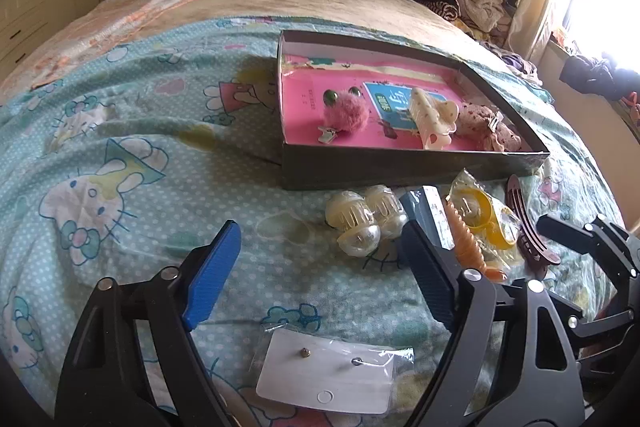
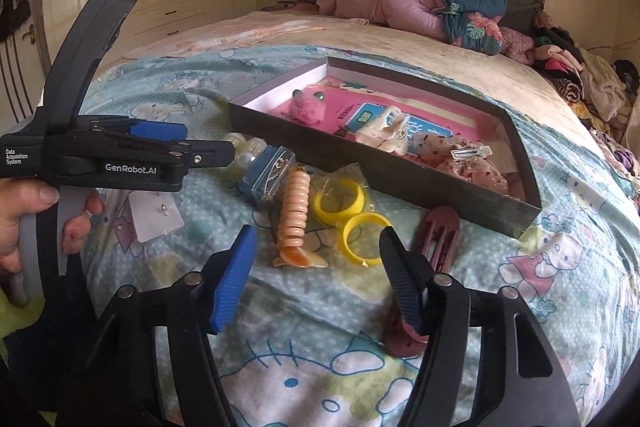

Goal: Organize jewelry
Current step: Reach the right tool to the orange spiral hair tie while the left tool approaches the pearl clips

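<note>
Hovering over the bed, we keep both grippers' fingers apart, empty: left gripper (image 1: 320,267) behind the pearl claw clip (image 1: 366,221), right gripper (image 2: 318,279) behind the yellow hoops' bag (image 2: 352,223). Closing early risks pinching bedsheet (image 1: 120,131) or slippery plastic, missing the box (image 1: 400,167).

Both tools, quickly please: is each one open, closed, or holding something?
Left tool: open, holding nothing.
Right tool: open, holding nothing.
</note>
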